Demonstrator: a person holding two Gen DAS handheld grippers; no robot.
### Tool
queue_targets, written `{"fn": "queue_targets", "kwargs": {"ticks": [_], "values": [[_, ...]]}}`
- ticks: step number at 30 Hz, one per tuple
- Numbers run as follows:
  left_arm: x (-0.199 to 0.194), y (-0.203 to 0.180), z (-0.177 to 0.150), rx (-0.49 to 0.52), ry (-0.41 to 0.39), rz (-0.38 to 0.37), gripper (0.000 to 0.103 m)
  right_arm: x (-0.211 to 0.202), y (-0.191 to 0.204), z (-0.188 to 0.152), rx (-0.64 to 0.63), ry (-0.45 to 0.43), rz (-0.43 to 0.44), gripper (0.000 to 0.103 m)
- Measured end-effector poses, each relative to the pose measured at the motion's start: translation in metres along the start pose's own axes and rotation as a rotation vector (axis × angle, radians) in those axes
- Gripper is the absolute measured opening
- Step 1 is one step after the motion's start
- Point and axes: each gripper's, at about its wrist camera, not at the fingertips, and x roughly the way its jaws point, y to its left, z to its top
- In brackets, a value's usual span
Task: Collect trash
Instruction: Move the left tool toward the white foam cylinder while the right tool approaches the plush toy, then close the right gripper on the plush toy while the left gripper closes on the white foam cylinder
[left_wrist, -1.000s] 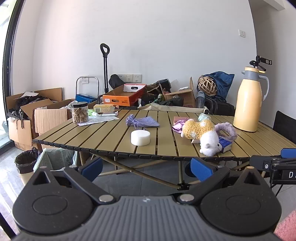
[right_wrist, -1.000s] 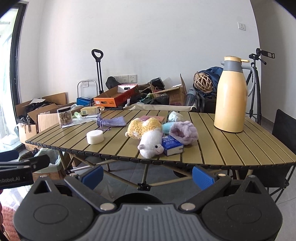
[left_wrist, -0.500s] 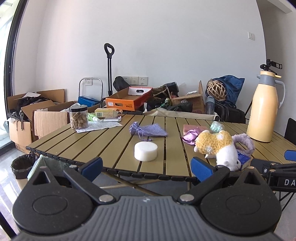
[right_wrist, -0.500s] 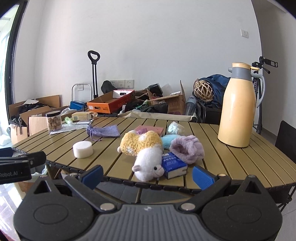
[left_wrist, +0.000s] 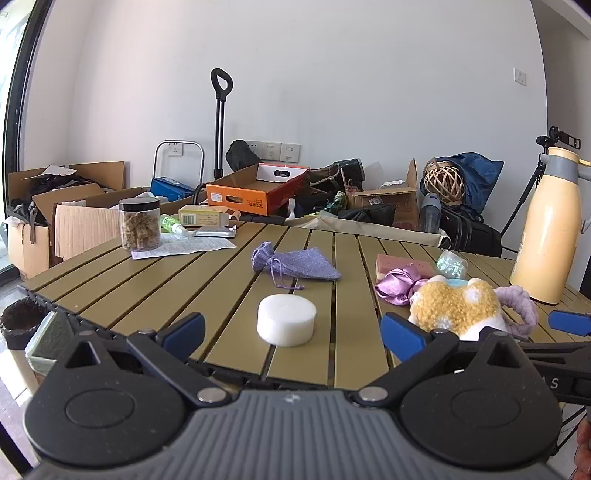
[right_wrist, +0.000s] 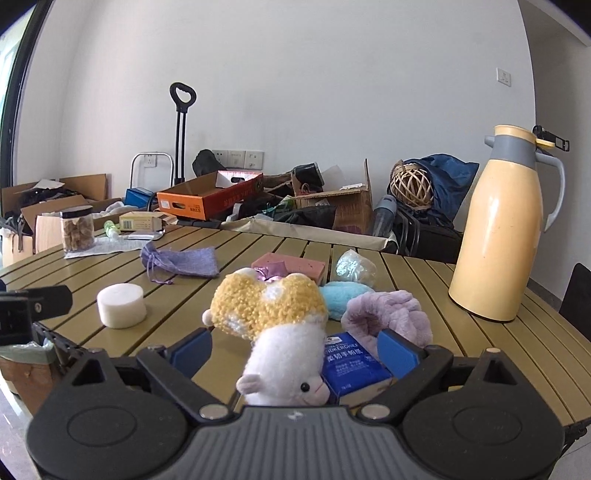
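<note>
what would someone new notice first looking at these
Probably the plush toy, yellow and white, at the table's near edge between the open right gripper's jaws, which have just been closing. Then the tall cream jug at far right, and the white foam puck ahead of the open left gripper.

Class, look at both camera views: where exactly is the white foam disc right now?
The white foam disc lies on the slatted table near its front edge, in front of the purple drawstring pouch and left of the plush toy.
</note>
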Motion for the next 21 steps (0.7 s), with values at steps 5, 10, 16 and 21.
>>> {"fn": "queue_targets", "kwargs": {"ticks": [5,10,16,21], "values": [[0.024,0.002,0.01,0.01,0.005,-0.014,0.103,0.029,0.001,0.004,-0.024,0.026,0.007,0.079],[0.044,0.006,0.016,0.011,0.021,-0.025,0.103,0.057,0.004,0.01,-0.056,0.063,0.018,0.074],[0.065,0.011,0.017,0.016,0.047,-0.015,0.103,0.075,0.011,0.009,-0.05,0.068,0.05,0.073],[0.077,0.012,0.015,0.026,0.067,-0.021,0.103,0.082,0.015,0.007,-0.052,0.072,0.067,0.063]]}}
